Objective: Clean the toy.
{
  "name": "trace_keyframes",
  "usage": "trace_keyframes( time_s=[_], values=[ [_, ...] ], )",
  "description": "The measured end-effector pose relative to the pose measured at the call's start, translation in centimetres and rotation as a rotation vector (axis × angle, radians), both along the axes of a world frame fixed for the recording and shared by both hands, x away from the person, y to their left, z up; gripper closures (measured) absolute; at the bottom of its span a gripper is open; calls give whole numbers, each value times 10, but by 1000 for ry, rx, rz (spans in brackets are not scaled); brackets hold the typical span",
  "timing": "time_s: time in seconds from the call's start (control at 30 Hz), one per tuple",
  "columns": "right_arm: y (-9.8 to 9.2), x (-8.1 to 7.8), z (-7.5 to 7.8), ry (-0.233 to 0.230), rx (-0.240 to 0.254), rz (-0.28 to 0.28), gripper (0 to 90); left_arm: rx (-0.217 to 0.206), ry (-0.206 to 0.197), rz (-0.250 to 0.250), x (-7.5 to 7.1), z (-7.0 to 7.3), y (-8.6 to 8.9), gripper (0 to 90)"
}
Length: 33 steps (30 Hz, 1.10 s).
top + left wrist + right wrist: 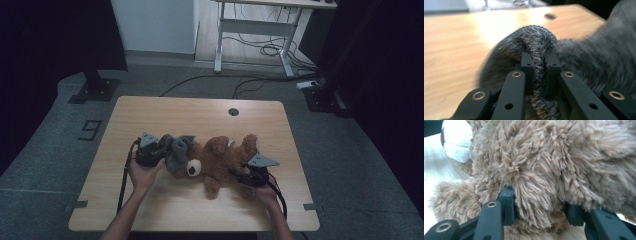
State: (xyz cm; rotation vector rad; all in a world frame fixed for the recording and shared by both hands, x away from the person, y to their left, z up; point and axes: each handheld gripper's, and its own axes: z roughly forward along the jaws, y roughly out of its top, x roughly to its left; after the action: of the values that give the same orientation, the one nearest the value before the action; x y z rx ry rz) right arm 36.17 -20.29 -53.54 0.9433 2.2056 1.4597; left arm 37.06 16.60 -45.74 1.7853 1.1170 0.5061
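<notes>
High view shows the brown teddy bear (220, 161) lying mid-desk (165, 112) with the right tongs (248, 176) pinching its fur and the left tongs (161, 154) pinching the grey knitted hat (176, 150), which could slip free if tugged; no readable writing.

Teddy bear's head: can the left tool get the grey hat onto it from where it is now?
Probably yes. The left tool pinches the grey hat right beside the teddy bear head, nothing between, and the right tool grips its body.
</notes>
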Motion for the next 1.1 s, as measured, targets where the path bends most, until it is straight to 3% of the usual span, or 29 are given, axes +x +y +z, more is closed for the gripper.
trace_keyframes(
  time_s=[0.13, 0.2, 0.33, 0.47, 0.53, 0.6, 0.63, 0.67, 0.73, 0.8, 0.97, 1.1],
  values=[
    [0, 0, 0, 0, -1, -2, 513, -2, -58, -93, -9, 22, -33, 805],
    [0, -1, 0, 1, -1, -4, 513, -7, -102, -151, -16, 33, -57, 805],
    [0, -1, 0, 3, 1, -3, 513, -9, -150, -250, -23, 46, -104, 805],
    [0, -1, 0, 4, 2, -4, 513, 14, -138, -334, -15, 53, -158, 805],
    [0, -1, 0, 1, 2, -4, 513, 40, -105, -347, -5, 49, -180, 803],
    [0, -1, 0, 2, 2, -5, 513, 103, -65, -333, 7, 41, -196, 801],
    [0, -2, 0, 3, 2, -5, 513, 119, -48, -322, 12, 37, -199, 801],
    [0, -2, 0, 3, 2, -5, 513, 120, 0, -309, 20, 29, -202, 800],
    [0, -2, 0, 5, 4, -7, 513, 123, 57, -304, 28, 18, -202, 797],
    [0, -2, -1, 4, 0, -5, 513, 92, 81, -304, 32, 9, -196, 796],
    [1, -2, -1, 0, -9, -2, 513, 99, 64, -287, 28, 11, -182, 801],
    [1, -2, -1, 1, -9, -9, 514, 102, 46, -249, 23, 12, -159, 804]
  ],
)
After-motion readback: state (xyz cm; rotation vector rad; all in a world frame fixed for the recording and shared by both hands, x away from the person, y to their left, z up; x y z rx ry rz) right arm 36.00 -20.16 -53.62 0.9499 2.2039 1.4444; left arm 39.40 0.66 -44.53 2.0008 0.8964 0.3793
